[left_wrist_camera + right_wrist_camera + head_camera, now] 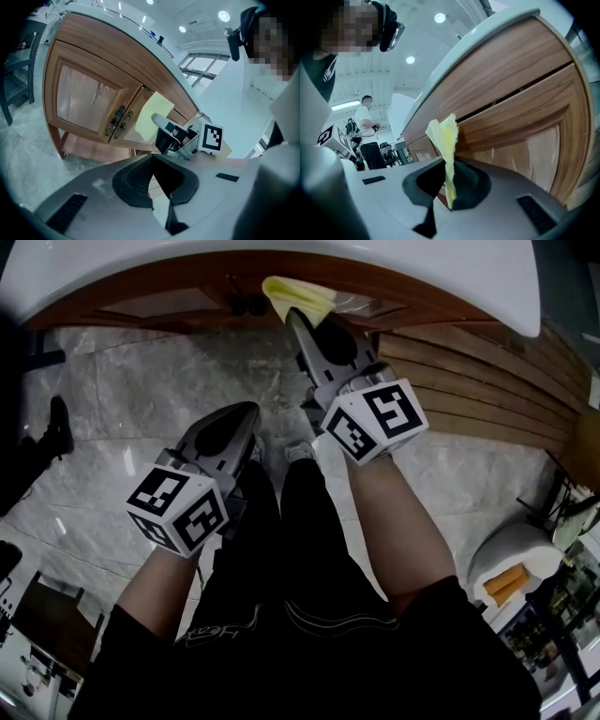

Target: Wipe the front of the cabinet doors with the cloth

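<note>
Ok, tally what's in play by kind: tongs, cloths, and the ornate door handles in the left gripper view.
Tongs: 2, the left tongs and the right tongs
Yellow cloth: 1
Ornate door handles: 2
Total: 5

grey marble floor fills the head view, with a dark shoe-like shape near its left edge and a white rounded thing touching some orange pieces at the lower right. a dark chair stands at the left edge of the left gripper view, with tall windows far behind. in the right gripper view a person in a white top stands well off under round ceiling lights.
</note>
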### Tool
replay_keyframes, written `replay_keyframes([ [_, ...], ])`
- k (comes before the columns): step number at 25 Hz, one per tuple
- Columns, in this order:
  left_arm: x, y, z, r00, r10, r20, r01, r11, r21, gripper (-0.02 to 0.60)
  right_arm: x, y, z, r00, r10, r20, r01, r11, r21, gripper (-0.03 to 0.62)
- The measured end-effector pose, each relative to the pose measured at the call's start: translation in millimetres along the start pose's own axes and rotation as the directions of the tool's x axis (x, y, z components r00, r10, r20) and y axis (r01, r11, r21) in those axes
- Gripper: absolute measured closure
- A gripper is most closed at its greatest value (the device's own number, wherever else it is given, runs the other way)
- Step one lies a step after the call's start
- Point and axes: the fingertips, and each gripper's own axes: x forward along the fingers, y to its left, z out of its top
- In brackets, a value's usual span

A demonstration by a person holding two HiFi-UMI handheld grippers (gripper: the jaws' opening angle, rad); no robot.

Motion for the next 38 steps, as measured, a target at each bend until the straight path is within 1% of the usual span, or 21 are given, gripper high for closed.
replay_keyframes([
  [6, 15, -20, -7, 1.0, -0.018, -0.015, 0.018, 1.0, 0.004, 0.575, -19, -14, 3, 1.0, -0.004, -0.001, 0.004, 1.0, 0.001, 0.553],
  [20, 44, -47, -26, 0.997, -0.038, -0.073, 0.04, 0.999, 0.027, 0.575, -70, -63, 14, 0.994, -0.097, 0.05, 0.096, 0.995, 0.036, 0.553],
  [23, 51, -54, -32, 0.995, -0.033, -0.093, 0.038, 0.998, 0.052, 0.575, -81, -72, 15, 0.992, -0.111, 0.055, 0.108, 0.993, 0.052, 0.553],
  [26, 59, -65, -42, 0.992, -0.044, -0.116, 0.052, 0.996, 0.069, 0.575, -94, -86, 16, 0.988, -0.139, 0.064, 0.135, 0.988, 0.069, 0.553],
  [30, 69, -77, -53, 0.987, -0.061, -0.145, 0.072, 0.995, 0.067, 0.575, -113, -108, 18, 0.98, -0.182, 0.083, 0.172, 0.979, 0.111, 0.553],
  [35, 80, -90, -64, 0.98, -0.086, -0.179, 0.094, 0.995, 0.036, 0.575, -133, -128, 21, 0.969, -0.225, 0.106, 0.211, 0.969, 0.13, 0.553],
  [38, 84, -98, -69, 0.976, -0.101, -0.193, 0.11, 0.993, 0.035, 0.575, -141, -136, 22, 0.963, -0.245, 0.111, 0.229, 0.963, 0.141, 0.553],
])
